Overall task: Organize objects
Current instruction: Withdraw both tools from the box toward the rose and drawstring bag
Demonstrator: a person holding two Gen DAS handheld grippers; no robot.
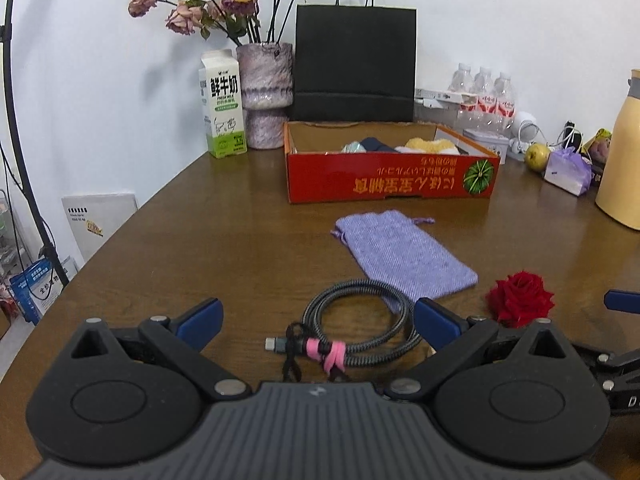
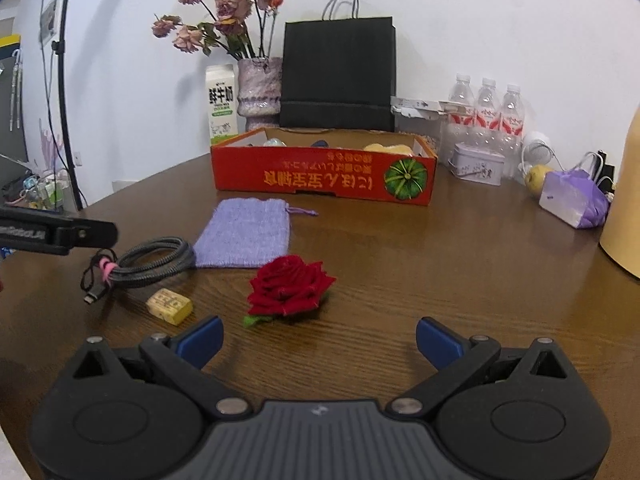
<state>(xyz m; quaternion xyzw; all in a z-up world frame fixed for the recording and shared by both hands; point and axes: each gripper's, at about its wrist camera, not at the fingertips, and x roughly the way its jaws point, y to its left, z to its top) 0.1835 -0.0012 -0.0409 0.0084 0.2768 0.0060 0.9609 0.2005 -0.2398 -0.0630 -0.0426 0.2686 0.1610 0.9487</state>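
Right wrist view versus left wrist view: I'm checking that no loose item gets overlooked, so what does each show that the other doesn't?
Only the right wrist view shows the small yellow rectangular block, lying near the coiled grey braided cable, and the grey metal tin. Only the left wrist view shows the dark item inside the red cardboard box. Both show the cable, the box, the flat lilac woven drawstring pouch, the red fabric rose, and open jaws on the left gripper and right gripper.

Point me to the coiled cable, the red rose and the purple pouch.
coiled cable [image 1: 360,320]: left wrist view, on the braided loop.
red rose [image 2: 289,285]: right wrist view, centre of the petals.
purple pouch [image 2: 245,238]: right wrist view, middle of the fabric.
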